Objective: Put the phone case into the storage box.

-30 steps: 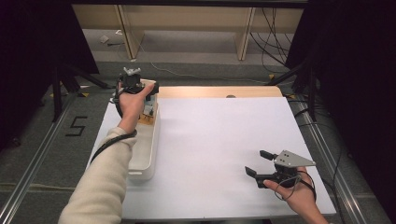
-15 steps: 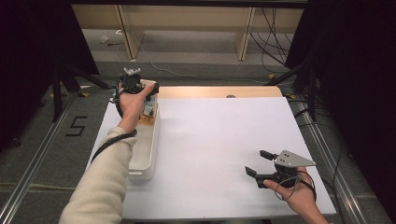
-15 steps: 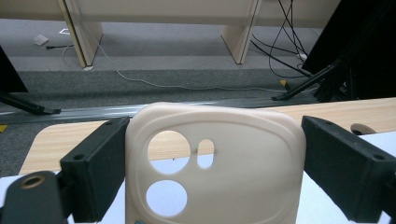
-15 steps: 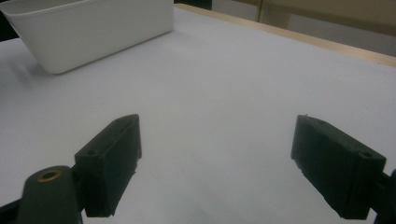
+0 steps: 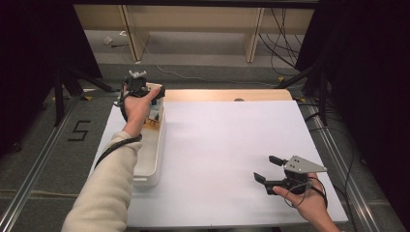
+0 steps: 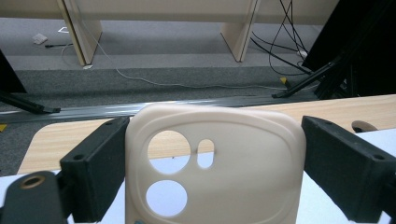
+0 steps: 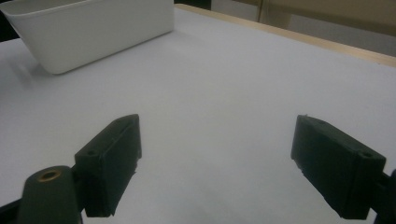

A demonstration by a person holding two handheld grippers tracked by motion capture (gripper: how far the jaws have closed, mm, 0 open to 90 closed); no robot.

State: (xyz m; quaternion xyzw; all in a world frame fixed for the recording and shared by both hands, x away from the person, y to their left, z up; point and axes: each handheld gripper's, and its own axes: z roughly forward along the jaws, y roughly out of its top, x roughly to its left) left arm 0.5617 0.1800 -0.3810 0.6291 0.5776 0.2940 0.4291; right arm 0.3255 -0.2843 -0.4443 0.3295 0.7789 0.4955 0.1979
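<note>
The left tool (image 6: 215, 186) grips a beige phone case (image 6: 215, 163) above the white bin (image 5: 150, 159), while the right tool (image 5: 270, 169) rests wide on the surface (image 5: 227, 145).

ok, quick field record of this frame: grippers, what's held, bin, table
left gripper: shut on beige phone case, held over the far end of the bin
right gripper: open, holding nothing, low over the near right of the table
bin: white, oblong, along the table's left edge
table: white sheet on top, wood strip at far edge
</note>
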